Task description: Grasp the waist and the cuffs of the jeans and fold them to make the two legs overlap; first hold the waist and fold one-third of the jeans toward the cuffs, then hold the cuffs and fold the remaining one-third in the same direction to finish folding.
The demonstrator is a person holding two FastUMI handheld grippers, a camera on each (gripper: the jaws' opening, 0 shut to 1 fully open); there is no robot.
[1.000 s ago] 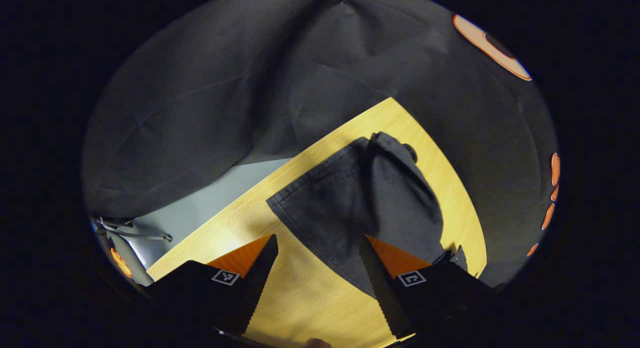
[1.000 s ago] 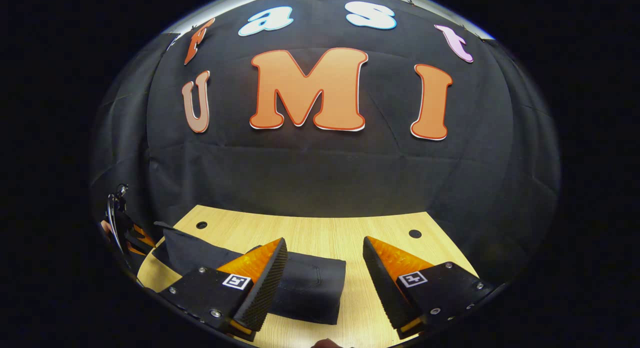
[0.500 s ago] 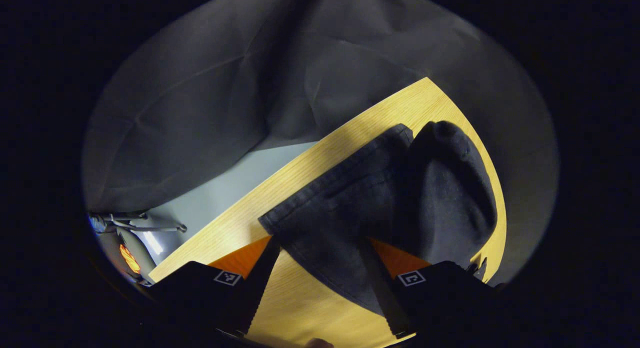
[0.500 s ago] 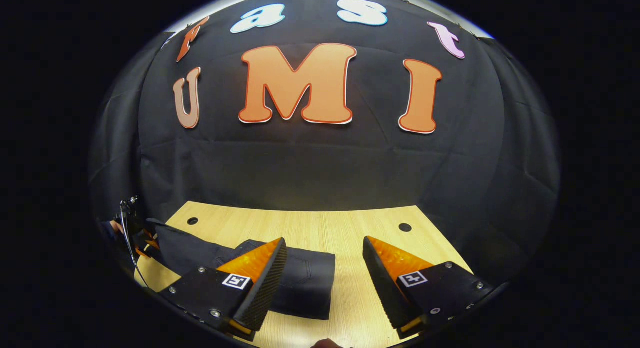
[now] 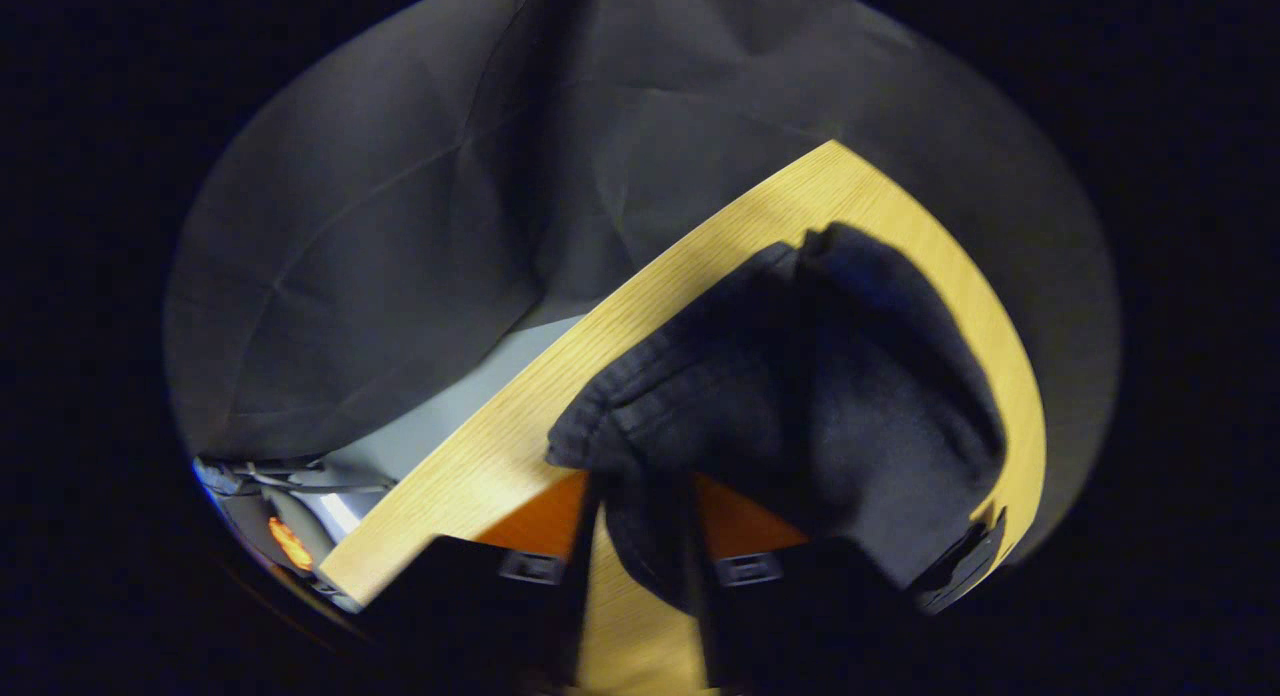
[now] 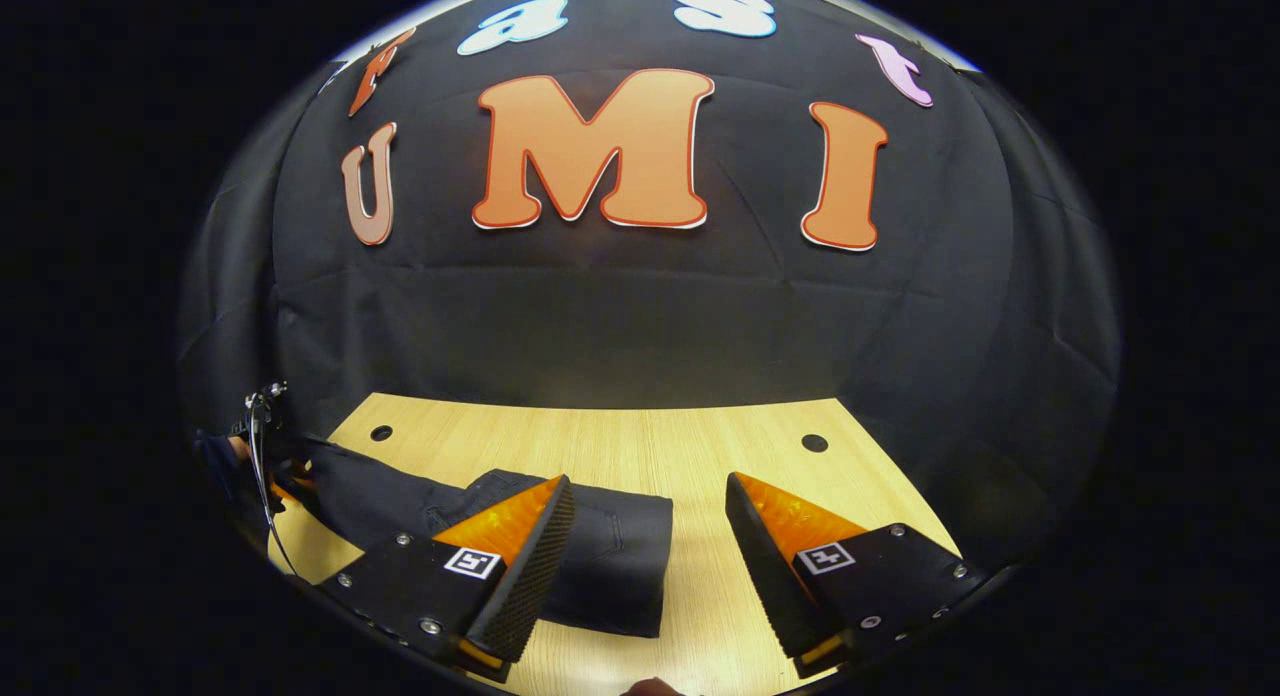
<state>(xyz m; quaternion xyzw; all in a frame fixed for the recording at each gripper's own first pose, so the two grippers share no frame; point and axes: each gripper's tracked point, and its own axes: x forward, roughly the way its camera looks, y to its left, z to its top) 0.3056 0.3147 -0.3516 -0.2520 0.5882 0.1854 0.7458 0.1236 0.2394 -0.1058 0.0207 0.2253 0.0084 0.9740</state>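
Observation:
The dark jeans (image 5: 800, 396) lie bunched on the wooden table (image 5: 800, 191), and their hemmed cuff end reaches down to my left gripper (image 5: 640, 491). Its jaws stand narrow, with the cuff hem pinched between the fingertips; this view is blurred. In the right gripper view the jeans (image 6: 610, 546) stretch from the far left to a folded end near the table's middle. My right gripper (image 6: 650, 481) hangs open just above that folded end, one finger (image 6: 520, 566) over the cloth, and nothing is held.
The table (image 6: 700, 436) has two small round holes at the back (image 6: 381, 433) (image 6: 814, 443) and ends at the black cloth wall. Past its left edge are grey floor (image 5: 440, 416) and a metal stand (image 5: 280, 471). Bare wood lies right of the jeans.
My left gripper moved in on the cuff end and its fingers closed from wide open to a narrow pinch on the hem. The right gripper barely moved.

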